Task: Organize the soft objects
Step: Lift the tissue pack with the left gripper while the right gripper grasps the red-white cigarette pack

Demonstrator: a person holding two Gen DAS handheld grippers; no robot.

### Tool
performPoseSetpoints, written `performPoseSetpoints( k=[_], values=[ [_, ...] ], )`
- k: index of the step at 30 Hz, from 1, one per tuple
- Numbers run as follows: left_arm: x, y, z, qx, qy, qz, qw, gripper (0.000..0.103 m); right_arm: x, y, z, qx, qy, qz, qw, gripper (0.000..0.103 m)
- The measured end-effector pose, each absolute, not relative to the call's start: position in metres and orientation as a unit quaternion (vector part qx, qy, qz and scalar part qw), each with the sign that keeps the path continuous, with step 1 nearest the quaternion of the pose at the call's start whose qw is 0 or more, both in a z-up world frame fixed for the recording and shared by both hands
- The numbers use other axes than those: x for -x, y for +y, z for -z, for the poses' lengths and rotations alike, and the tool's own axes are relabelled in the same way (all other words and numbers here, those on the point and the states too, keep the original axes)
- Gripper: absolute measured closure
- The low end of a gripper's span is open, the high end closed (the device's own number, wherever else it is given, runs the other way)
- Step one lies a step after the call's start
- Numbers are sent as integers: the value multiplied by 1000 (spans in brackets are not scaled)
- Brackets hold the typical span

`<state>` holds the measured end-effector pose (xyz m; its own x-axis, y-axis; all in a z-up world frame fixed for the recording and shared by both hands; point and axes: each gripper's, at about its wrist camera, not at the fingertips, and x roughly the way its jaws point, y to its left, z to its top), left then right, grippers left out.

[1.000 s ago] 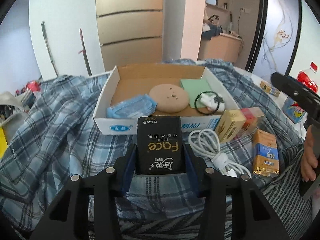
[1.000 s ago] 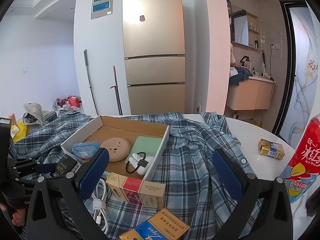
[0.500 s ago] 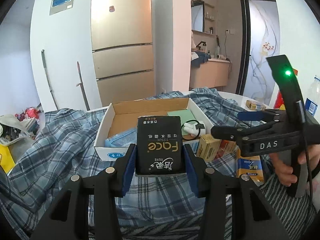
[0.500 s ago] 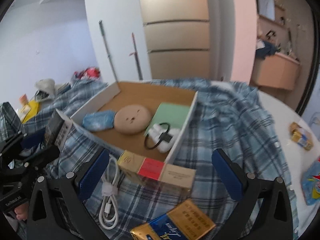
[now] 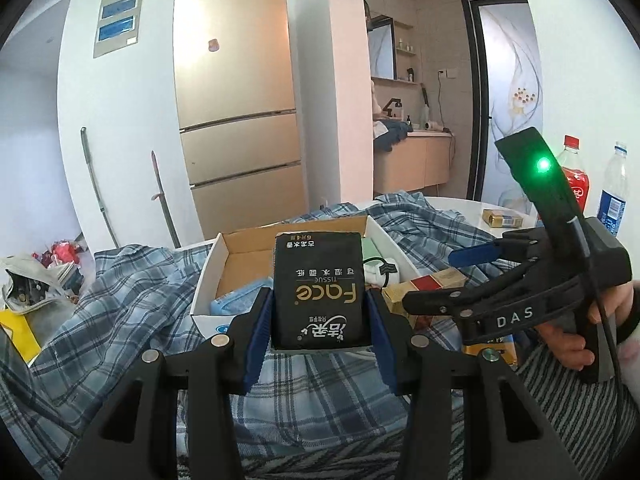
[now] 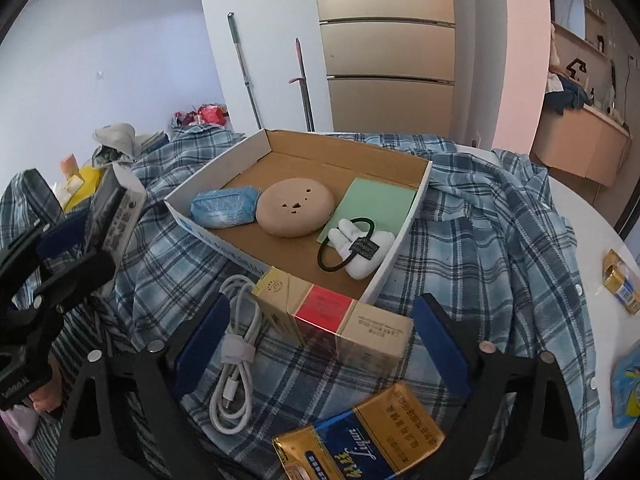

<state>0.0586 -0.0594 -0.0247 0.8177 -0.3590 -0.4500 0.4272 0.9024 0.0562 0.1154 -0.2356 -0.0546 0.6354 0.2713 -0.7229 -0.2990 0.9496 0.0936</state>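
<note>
Left claw (image 5: 322, 334) clamped on black soft tissue pack (image 5: 319, 290) printed "Face TISSUE", held above near edge of open white cardboard box (image 6: 404, 236); right claw (image 6: 320, 344), handle marked "DAS", closing, pads not yet touching gold-red cigarette carton (image 6: 332, 320) between them; blue-gold "Liqun" pack (image 6: 360, 436) at worktop's near edge.

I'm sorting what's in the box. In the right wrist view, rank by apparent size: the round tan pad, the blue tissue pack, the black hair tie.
1. Round tan pad.
2. Blue tissue pack.
3. Black hair tie, though its loop spans almost as much as the pack, so 2 and 3 are close.
</note>
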Motion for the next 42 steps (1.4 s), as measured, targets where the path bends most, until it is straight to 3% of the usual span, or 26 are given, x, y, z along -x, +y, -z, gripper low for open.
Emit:
performPoseSetpoints(
  k=[10,15,20,30,42],
  values=[
    [-58,-58,24,-69,219,222,948,55,-123,-241,42,54,379,-152,911,13],
    [-46,-59,18,-70,188,223,954,55,-133,-233,55,70,418,-164,891,32],
    [-45,-58,17,-71,184,219,956,55,-135,-230,63,69,450,-193,869,35],
    [-50,-48,16,-45,191,210,958,55,-123,-221,66,57,479,-191,855,81],
    [-45,-40,10,-29,166,195,966,55,-76,-215,33,41,359,-124,924,82]
  ],
)
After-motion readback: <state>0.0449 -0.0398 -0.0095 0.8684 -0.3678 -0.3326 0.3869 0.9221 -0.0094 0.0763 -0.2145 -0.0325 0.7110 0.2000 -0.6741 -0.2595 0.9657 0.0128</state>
